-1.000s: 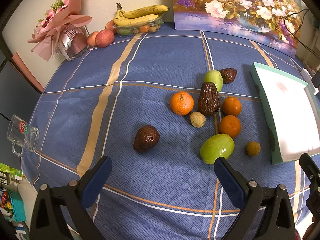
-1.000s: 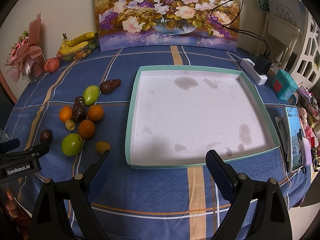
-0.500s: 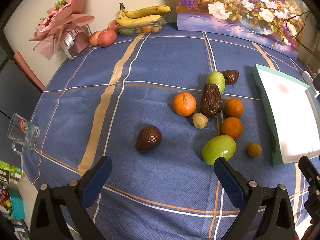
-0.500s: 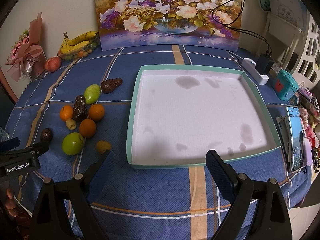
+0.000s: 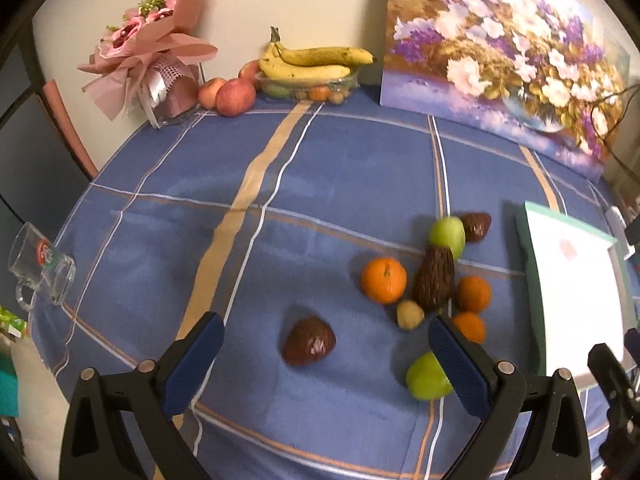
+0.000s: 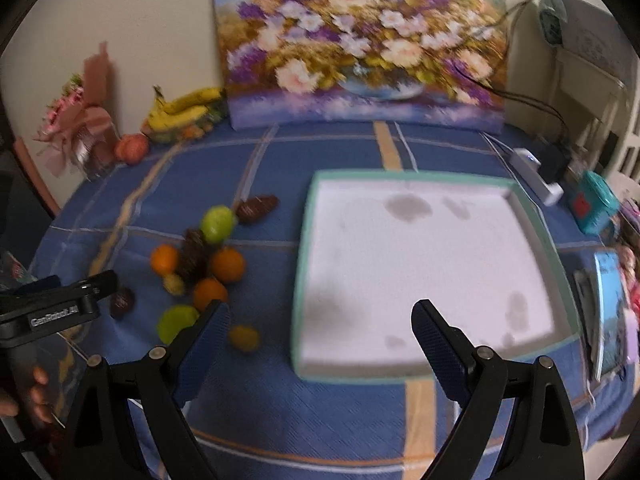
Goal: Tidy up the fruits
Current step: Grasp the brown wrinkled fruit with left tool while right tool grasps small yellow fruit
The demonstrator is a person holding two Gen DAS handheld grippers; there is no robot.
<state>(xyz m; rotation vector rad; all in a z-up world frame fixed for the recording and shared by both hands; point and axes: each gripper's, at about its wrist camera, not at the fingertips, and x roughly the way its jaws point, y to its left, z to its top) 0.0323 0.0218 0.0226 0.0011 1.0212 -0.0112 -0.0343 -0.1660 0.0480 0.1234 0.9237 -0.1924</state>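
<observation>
- left gripper (image 5: 324, 354) wide open, holding nothing, brown fruit (image 5: 308, 341) sitting on the bench right between the jaws
- looks light, maybe soft-skinned, so I'd pinch across its middle gently
- right gripper (image 6: 320, 330) open too, tray (image 6: 532, 216) at 12 o'clock, fruit pile (image 6: 200, 264) around 10

Left wrist view: looks forward and down from above the table's near edge toward the wall, close over the loose fruit (image 5: 434, 276).
Right wrist view: looks the same way from further right, centred over the tray (image 6: 424, 276); blurred.
Shared: fruit cluster, tray (image 5: 576, 284), painting (image 5: 492, 52), bananas (image 5: 316, 62).
</observation>
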